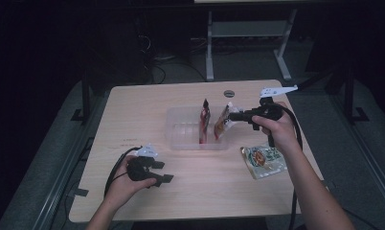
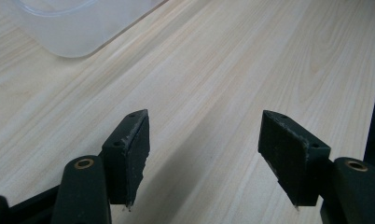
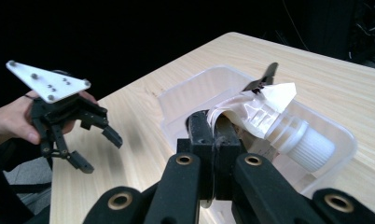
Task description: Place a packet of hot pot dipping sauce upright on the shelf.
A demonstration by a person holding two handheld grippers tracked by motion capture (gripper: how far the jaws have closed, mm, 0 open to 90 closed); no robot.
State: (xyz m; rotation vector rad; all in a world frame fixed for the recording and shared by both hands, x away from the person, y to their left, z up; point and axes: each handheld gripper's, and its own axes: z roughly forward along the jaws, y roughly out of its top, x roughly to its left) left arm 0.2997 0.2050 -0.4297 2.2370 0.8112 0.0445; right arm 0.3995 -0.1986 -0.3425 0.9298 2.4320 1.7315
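Our right gripper [image 1: 232,115] is clamped on a spouted pouch [image 1: 222,122] hanging from its tips over the clear tub [image 1: 181,129], while our left gripper [image 1: 165,171] gapes empty above the tabletop [image 1: 205,182].

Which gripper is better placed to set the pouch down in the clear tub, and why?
The right. The right gripper is already shut on the spouted pouch above the clear tub, while the left gripper rests open on the table, away from it.
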